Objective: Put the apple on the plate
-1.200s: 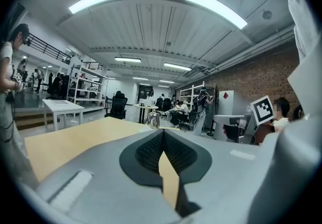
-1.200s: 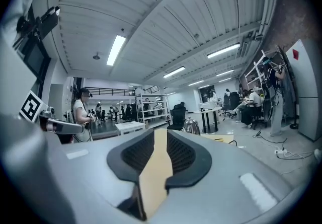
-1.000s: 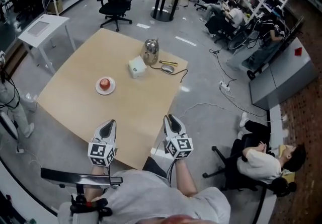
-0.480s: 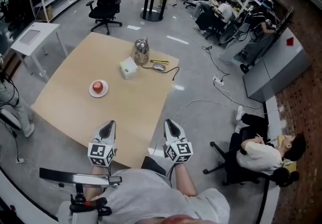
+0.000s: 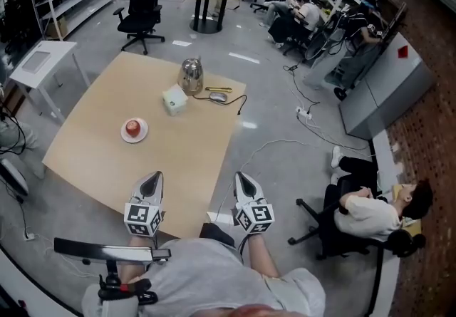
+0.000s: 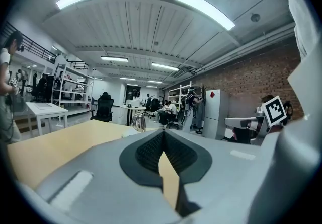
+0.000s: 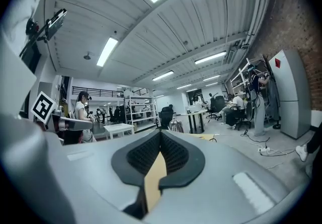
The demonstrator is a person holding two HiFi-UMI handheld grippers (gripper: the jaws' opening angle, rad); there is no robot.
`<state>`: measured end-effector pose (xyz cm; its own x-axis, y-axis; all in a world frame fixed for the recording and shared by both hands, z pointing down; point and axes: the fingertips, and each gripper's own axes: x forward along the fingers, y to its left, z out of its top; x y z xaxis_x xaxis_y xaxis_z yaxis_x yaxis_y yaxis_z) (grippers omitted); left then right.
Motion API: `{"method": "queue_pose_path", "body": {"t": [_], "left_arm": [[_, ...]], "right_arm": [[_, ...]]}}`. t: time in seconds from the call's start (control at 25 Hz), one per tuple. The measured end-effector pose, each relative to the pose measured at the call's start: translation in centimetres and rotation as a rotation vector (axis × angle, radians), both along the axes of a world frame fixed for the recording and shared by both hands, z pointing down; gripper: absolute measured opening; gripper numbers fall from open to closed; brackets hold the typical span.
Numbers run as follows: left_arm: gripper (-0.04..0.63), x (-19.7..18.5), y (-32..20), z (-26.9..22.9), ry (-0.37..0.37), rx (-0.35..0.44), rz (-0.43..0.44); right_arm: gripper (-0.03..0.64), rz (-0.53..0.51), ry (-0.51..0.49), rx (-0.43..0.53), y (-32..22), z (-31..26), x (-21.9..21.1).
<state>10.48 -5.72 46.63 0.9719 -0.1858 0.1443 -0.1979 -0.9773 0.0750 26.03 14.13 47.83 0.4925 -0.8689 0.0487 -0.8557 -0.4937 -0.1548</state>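
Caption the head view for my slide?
Apple on plate on the table; left gripper and right gripper shut, empty, at its near edge.

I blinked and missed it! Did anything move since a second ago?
The right tongs closed up, empty. The view drew back a little from the pale wooden table. The red apple stayed on its small white plate, and the left tongs are shut too, holding nothing.

1. Steel kettle (image 5: 190, 75) sits near the far edge of the tan table (image 5: 178, 159).
2. White box (image 5: 174, 100) - just beside the kettle, on its near side.
3. Corded mouse (image 5: 218, 97) right of the kettle.
4. Black office chair (image 5: 141, 9) - well beyond the kettle, out on the floor.
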Motion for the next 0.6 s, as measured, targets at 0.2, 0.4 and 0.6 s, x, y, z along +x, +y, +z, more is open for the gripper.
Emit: {"method": "queue_pose_path", "body": {"t": [0.2, 0.4, 0.6], "left_arm": [[0.018, 0.47, 0.31, -0.12, 0.002, 0.002, 0.012], [0.018, 0.66, 0.4, 0.18, -0.002, -0.001, 0.015], [0.018, 0.4, 0.0, 0.26, -0.004, -0.002, 0.013]], "right_arm": [[0.006, -0.002, 0.007, -0.032, 0.25, 0.24, 0.14], [0.006, 0.007, 0.004, -0.024, 0.45, 0.37, 0.47], [0.006, 0.011, 0.007, -0.029, 0.2, 0.48, 0.36]]}}
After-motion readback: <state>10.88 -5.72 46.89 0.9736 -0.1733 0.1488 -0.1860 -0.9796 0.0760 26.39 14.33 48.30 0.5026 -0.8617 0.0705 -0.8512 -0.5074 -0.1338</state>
